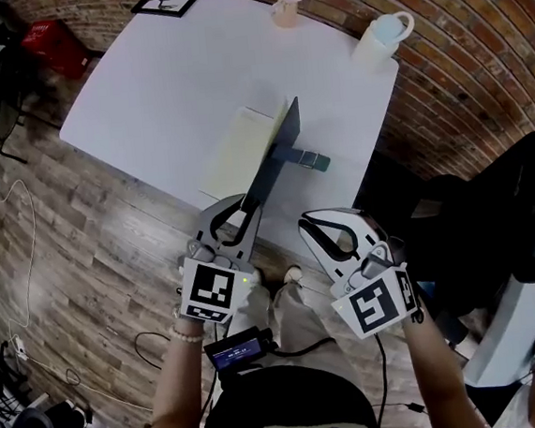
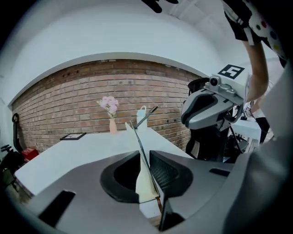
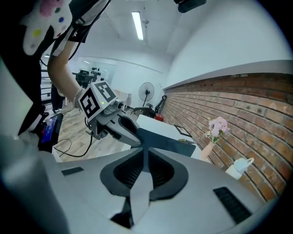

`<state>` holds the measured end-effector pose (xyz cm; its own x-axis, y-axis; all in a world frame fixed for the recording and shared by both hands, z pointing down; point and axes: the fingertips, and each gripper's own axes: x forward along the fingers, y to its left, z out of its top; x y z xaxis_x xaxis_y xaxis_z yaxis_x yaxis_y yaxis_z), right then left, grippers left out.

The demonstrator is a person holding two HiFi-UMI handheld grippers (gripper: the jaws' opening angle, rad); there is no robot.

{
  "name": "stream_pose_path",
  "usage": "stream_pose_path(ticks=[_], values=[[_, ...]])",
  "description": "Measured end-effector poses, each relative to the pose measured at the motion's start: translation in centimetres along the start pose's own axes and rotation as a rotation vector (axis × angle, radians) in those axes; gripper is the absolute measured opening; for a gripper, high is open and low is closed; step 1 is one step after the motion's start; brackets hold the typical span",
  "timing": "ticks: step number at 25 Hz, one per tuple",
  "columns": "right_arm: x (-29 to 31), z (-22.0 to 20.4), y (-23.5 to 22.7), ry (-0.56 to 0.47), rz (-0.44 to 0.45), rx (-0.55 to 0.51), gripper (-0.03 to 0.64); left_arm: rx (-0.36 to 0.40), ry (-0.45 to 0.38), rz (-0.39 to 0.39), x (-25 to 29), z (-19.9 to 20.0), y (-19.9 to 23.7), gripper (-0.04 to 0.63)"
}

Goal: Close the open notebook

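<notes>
I'm seeing an office-type room here: brick wall (image 1: 476, 38), white table (image 1: 170, 86), wood-plank floor (image 1: 92, 253), ceiling strip light (image 3: 137, 25) overhead.

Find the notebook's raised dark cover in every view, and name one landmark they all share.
Head view: the cover stands on edge near the middle of the white table, its near corner in the left claw.
Left gripper view: centre, seen edge-on as a thin dark line rising from between the jaws.
Right gripper view: centre, a dark blue panel just above the right claw.
Shared landmark: the vase of pink flowers by the brick wall.
</notes>
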<state>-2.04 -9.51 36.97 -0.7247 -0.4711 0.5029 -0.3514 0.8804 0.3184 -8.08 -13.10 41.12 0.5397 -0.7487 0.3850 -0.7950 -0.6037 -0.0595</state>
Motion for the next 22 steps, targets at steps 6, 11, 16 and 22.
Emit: stream_pose_path(ticks=[6, 11, 16, 22], values=[[-0.5, -0.4, 0.4, 0.012, -0.033, 0.046, 0.054, -0.032, 0.003, 0.009, -0.6, 0.0, 1.2, 0.072], [-0.9, -0.7, 0.4, 0.018, -0.059, 0.075, 0.054, -0.118, -0.008, 0.035, -1.0, -0.3, 2.5, 0.071], [-1.0, -1.1, 0.7, 0.034, -0.068, 0.087, 0.054, -0.182, -0.023, 0.081, -1.3, -0.5, 3.9, 0.071], [-1.1, -1.3, 1.2, 0.042, -0.076, 0.106, 0.054, -0.263, -0.018, 0.148, -1.9, -1.3, 5.7, 0.071]])
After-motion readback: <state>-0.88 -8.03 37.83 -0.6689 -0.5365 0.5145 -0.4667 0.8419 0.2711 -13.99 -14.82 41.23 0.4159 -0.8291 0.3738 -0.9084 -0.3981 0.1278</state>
